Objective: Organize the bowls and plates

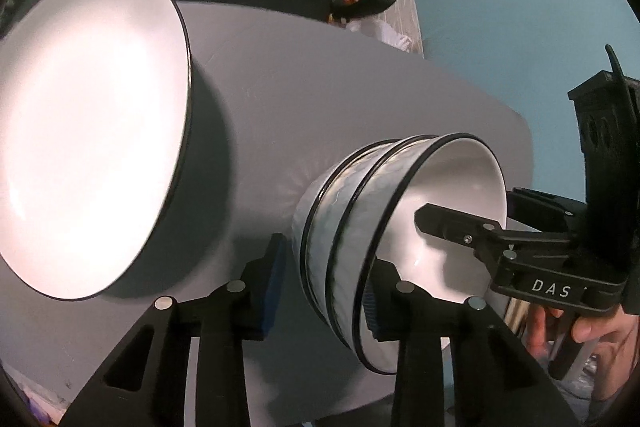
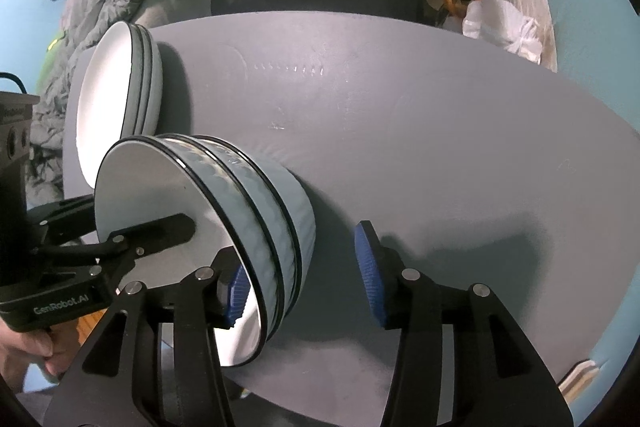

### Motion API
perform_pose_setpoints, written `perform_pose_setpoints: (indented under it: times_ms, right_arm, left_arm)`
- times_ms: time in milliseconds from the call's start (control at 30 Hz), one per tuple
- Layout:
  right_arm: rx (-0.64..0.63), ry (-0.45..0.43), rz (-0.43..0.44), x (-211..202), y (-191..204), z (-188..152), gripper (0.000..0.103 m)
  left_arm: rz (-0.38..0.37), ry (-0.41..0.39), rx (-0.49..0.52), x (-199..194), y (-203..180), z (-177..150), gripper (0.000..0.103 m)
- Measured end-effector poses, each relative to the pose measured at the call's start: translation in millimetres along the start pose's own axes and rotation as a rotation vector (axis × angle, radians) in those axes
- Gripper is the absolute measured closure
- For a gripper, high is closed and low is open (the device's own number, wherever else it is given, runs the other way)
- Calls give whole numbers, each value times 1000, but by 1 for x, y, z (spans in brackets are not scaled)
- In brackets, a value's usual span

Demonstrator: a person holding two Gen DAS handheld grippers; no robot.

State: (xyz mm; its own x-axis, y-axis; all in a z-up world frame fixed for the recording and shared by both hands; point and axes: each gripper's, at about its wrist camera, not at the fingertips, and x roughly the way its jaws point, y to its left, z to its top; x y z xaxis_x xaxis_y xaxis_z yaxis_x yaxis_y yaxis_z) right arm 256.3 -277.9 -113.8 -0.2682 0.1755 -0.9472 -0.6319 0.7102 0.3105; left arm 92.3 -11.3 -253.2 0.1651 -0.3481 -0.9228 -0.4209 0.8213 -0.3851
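Three bowls [image 2: 256, 211] are nested in one stack on the grey tabletop [image 2: 440, 131], with the plates [image 2: 116, 95] stacked just beside it, so like is kept with like. The stack's rim is straddled by the left gripper [image 1: 324, 287] and by the right gripper [image 2: 304, 275], one finger inside the top bowl and one outside. Both pairs of fingers are spread, pinching nothing, which suggests the stack is being released or steadied.

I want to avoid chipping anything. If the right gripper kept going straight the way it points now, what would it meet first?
Probably the rim of the stacked bowls: the right gripper straddles the near wall, one pad inside, one outside. The grey table lies just beyond. Depth is unclear in the fisheye.
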Motion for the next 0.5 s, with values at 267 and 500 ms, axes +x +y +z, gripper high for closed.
perform_pose_setpoints:
  times_ms: [267, 500]
  right_arm:
    - [29, 38, 11, 3, 0, 1, 57]
    - [54, 53, 73, 2, -1, 3, 78]
  left_arm:
    - [-17, 30, -26, -1, 8, -2, 77]
    - [-50, 78, -79, 3, 12, 0, 78]
